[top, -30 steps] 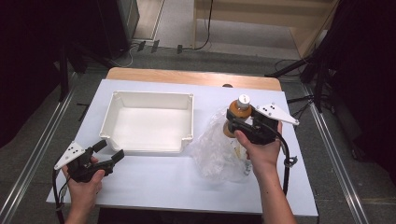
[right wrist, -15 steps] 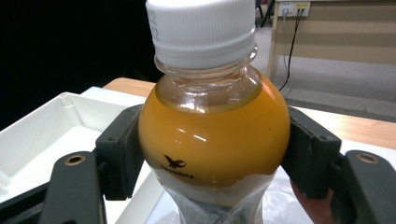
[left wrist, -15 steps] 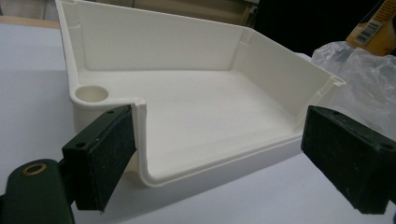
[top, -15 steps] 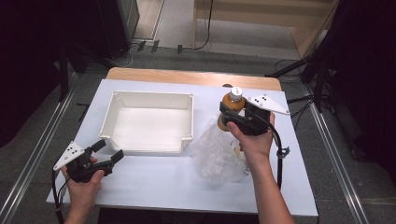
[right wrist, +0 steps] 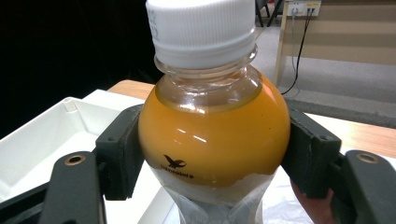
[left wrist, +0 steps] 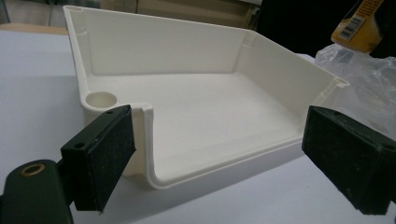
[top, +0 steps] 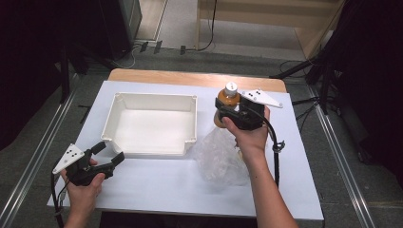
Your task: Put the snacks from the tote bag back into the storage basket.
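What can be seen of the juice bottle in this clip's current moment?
The bottle is clear plastic with a ribbed white screw cap, filled with orange liquid almost to the neck, and a small black bird logo with text is printed on its rounded shoulder. It stands upright, clamped at the shoulder between the pads of the right gripper. Its lower part sits in crumpled clear plastic wrap. It is held to the right of the white tray; whether its base touches the table is hidden.

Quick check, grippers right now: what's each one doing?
Left gripper: open, holding nothing, jaws facing the white tray.
Right gripper: shut on the orange juice bottle, above the plastic bag.
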Action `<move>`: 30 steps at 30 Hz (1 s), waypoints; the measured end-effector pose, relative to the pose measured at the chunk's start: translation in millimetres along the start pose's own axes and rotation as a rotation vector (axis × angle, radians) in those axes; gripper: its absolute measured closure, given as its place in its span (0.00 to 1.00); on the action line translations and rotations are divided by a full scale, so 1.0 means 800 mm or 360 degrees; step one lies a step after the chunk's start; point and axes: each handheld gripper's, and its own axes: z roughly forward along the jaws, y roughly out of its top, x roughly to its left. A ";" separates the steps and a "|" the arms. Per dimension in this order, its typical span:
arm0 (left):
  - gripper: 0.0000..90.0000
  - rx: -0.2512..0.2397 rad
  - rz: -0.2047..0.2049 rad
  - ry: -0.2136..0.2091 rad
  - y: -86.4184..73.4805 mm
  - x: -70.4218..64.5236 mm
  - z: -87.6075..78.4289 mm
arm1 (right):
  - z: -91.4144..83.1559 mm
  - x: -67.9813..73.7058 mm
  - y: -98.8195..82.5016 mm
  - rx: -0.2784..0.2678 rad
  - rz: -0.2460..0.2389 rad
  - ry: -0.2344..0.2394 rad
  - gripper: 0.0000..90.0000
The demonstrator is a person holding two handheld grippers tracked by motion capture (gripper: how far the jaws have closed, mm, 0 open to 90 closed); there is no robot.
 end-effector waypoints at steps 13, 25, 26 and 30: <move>0.10 -0.0001 0.0023 -0.0006 0.002 -0.003 0.001 | 0.022 0.018 0.001 0.0030 -0.0009 0.0032 0.34; 0.09 0.0026 0.0100 0.0013 0.005 -0.011 0.001 | 0.038 0.031 0.004 0.0047 -0.0020 0.0051 0.34; 0.09 0.0027 0.0105 0.0016 0.004 -0.012 0.002 | 0.039 0.032 0.004 0.0048 -0.0018 0.0057 0.34; 0.09 0.0040 0.0109 0.0014 0.004 -0.012 0.004 | 0.044 0.035 0.004 0.0051 -0.0014 0.0065 0.34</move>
